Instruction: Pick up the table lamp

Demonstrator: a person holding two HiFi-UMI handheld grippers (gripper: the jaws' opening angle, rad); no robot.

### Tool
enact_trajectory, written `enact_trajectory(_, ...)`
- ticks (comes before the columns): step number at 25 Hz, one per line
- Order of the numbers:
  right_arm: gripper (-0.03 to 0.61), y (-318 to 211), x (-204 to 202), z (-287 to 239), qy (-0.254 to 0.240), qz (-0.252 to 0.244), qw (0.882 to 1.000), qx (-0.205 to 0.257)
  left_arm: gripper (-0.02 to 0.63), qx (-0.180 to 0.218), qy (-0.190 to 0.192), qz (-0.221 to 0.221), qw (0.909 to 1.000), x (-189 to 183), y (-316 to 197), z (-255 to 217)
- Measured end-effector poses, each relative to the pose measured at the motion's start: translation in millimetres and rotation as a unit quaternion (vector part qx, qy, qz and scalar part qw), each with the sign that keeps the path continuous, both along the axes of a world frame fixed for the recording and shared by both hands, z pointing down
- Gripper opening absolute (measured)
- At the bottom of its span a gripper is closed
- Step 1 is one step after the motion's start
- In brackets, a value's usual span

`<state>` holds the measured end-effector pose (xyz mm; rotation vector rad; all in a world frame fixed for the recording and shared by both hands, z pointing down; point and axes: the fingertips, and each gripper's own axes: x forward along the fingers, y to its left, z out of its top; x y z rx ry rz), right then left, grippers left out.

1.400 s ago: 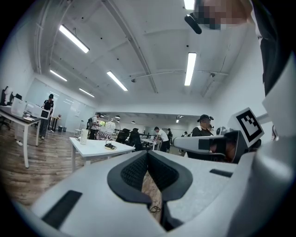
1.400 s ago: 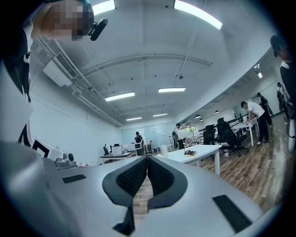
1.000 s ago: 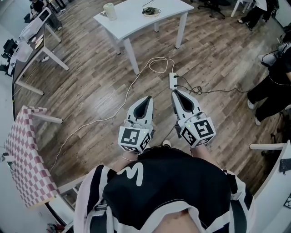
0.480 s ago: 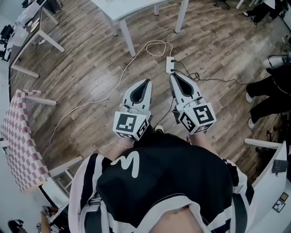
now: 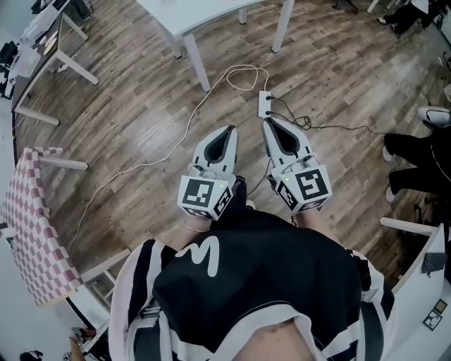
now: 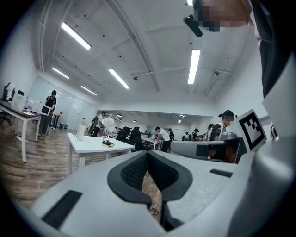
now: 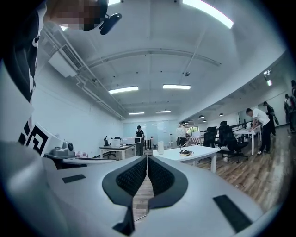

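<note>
Approach step, nothing grasped yet. In the head view the left gripper and the right gripper sit side by side at the frame centre, held out from the person's waist and pointing toward the top of the frame. Both are clenched and empty: in each gripper view the black pads meet along a thin line with only floor showing below them.

The table lamp is well apart from both. It stands on the white table, which is cut off at the top edge of the head view, so the lamp is out of that frame. The right gripper view shows it just right of centre, past the jaw tips: a small round base with cord on the tabletop and what looks like a thin curved neck rising from it. The head is too small to make out. A white cup stands on the same table to its left.

On the floor between person and table lie a power strip and a looped cable. A checkered table is at far left.

Next move, as I judge it: close the gap to the table, stepping clear of the cable. Then open one gripper, line it up on the neck or base, and clamp before lifting. Thin neck, so the grip could slip or tip the lamp.
</note>
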<state>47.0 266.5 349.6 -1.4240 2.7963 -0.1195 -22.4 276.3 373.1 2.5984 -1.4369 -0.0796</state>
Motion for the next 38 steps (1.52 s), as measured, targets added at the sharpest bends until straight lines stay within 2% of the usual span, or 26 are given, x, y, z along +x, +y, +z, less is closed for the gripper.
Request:
enact_trajectory(9,0.021,-95.6,-11.8,-1.8,-0.010,0.037,0.999,-0.002,0.006,0.015,-0.007,0.031,0.9994,-17.4,-101.1,-12.0)
enact_trajectory(19,0.021,-186.9,-52.8,1.5,-0.023,0.047,0.999,-0.011,0.006,0.006,-0.010,0.045,0.9989,-56.1,-191.5,-8.1)
enact_trajectory(25,0.021,-218.7,-73.2,8.6,-0.040,0.060,0.997,-0.020,0.006,0.004,-0.012,0.056,0.9984,-76.7,-220.2,-3.6)
enact_trajectory(31,0.021,-228.6,-87.8,22.1,-0.032,0.052,0.997,-0.036,0.006,-0.008,0.000,0.064,0.9979,-84.0,-235.6,6.7)
enact_trajectory(38,0.021,-245.0,-96.0,5.1,-0.033,0.047,0.998,-0.018,0.006,0.014,-0.007,0.061,0.9980,-89.0,-248.6,-9.8)
